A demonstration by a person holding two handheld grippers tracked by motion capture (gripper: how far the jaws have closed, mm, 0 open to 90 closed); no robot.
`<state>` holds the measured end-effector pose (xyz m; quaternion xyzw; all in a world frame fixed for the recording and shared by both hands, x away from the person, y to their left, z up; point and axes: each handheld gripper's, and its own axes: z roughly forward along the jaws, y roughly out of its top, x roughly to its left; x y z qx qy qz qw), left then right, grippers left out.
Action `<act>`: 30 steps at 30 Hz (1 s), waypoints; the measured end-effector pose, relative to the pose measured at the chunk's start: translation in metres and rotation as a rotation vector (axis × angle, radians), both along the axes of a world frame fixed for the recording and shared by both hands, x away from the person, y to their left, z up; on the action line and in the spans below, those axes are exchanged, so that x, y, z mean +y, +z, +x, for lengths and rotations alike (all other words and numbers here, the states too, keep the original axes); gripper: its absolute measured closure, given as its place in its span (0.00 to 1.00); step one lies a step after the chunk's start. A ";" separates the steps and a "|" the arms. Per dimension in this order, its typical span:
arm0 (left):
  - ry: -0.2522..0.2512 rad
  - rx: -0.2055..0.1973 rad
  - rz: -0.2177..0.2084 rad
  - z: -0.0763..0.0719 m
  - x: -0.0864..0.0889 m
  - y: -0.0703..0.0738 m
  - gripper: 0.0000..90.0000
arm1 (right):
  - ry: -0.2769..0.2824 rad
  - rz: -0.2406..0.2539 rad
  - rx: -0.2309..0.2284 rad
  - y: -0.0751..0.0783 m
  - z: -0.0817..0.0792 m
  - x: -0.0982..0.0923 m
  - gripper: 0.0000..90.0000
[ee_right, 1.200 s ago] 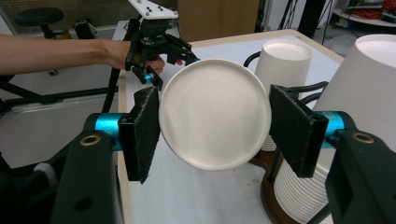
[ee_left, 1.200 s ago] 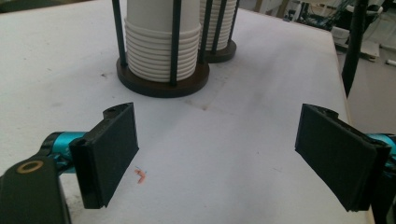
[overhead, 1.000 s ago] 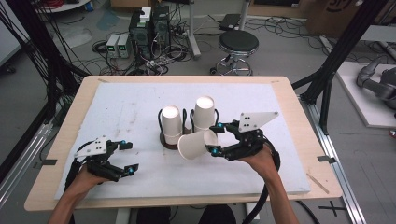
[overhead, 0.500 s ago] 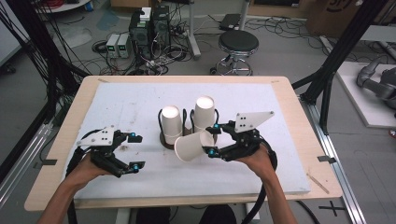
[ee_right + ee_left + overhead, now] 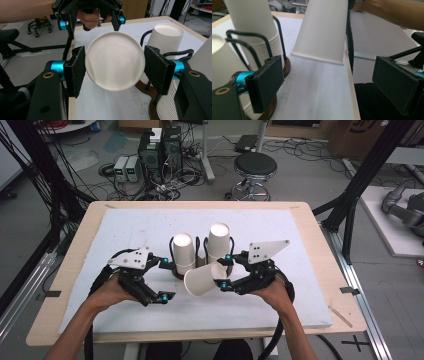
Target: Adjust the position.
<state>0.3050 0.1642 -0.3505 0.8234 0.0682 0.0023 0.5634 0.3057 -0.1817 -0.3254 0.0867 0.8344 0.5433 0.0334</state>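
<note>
White foam mat (image 5: 125, 227); right gripper (image 5: 223, 271) clamps smooth tapered paper cup (image 5: 202, 280).

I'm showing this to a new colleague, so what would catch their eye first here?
Probably the white cup held sideways above the table's middle, clamped by the right gripper. Just behind it, two stacks of cups stand upside down in a wire holder, while the left gripper hovers open beside them.
</note>
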 end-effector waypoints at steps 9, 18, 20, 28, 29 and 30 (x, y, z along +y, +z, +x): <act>-0.054 0.003 0.034 0.007 -0.030 0.008 0.11 | 0.014 0.006 0.001 -0.001 -0.002 0.003 0.42; -0.092 -0.005 0.062 0.011 -0.050 0.010 0.11 | 0.032 0.008 -0.003 -0.001 -0.003 0.005 0.42; -0.098 -0.007 0.076 0.012 -0.054 0.010 0.11 | 0.032 0.009 0.003 -0.002 -0.004 0.006 0.42; -0.121 -0.003 0.143 0.014 -0.064 0.006 0.11 | 0.037 0.006 0.004 -0.003 -0.004 0.006 0.42; -0.123 -0.004 0.148 0.014 -0.066 0.005 0.11 | 0.036 0.004 0.003 -0.003 -0.004 0.006 0.42; -0.125 -0.008 0.150 0.014 -0.066 0.004 0.11 | 0.040 0.007 0.004 -0.003 -0.004 0.007 0.42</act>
